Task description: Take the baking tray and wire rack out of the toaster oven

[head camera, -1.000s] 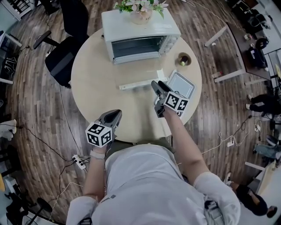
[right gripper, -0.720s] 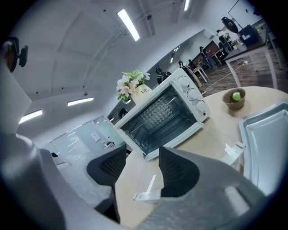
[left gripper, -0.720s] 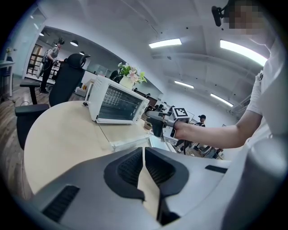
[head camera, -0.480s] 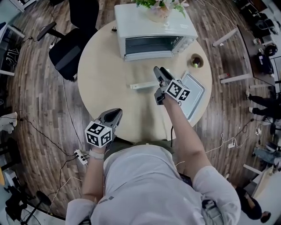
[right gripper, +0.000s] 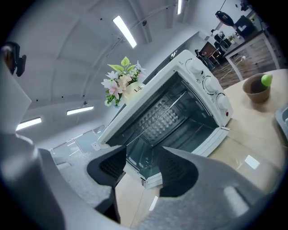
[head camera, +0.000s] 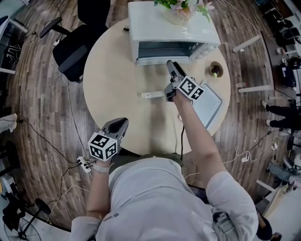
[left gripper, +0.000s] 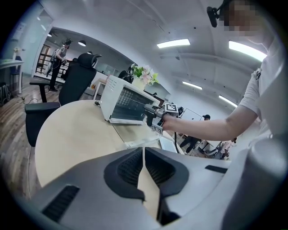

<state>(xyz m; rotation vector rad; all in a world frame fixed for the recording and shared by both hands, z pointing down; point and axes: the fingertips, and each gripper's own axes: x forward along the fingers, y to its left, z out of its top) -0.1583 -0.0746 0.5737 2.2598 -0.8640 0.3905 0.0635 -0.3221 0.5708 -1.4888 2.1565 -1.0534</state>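
Note:
The white toaster oven [head camera: 174, 33] stands at the table's far side with its door [head camera: 155, 80] folded down flat. Inside it, the right gripper view shows the wire rack [right gripper: 157, 114] across the cavity. The grey baking tray [head camera: 209, 101] lies on the table to the right, beside my right arm. My right gripper [head camera: 170, 66] is open and empty, its tips just in front of the oven's mouth [right gripper: 143, 161]. My left gripper [head camera: 118, 128] hangs shut and empty over the table's near edge [left gripper: 144, 155].
A flower pot [head camera: 181, 12] sits on top of the oven. A small brown bowl [head camera: 216, 69] holding something green stands right of the oven. A black office chair [head camera: 75, 47] is at the table's far left. A power strip [head camera: 84, 164] lies on the floor.
My right gripper has moved away from the baking tray and forward over the folded-down door to the oven's mouth. The left gripper has stayed put.

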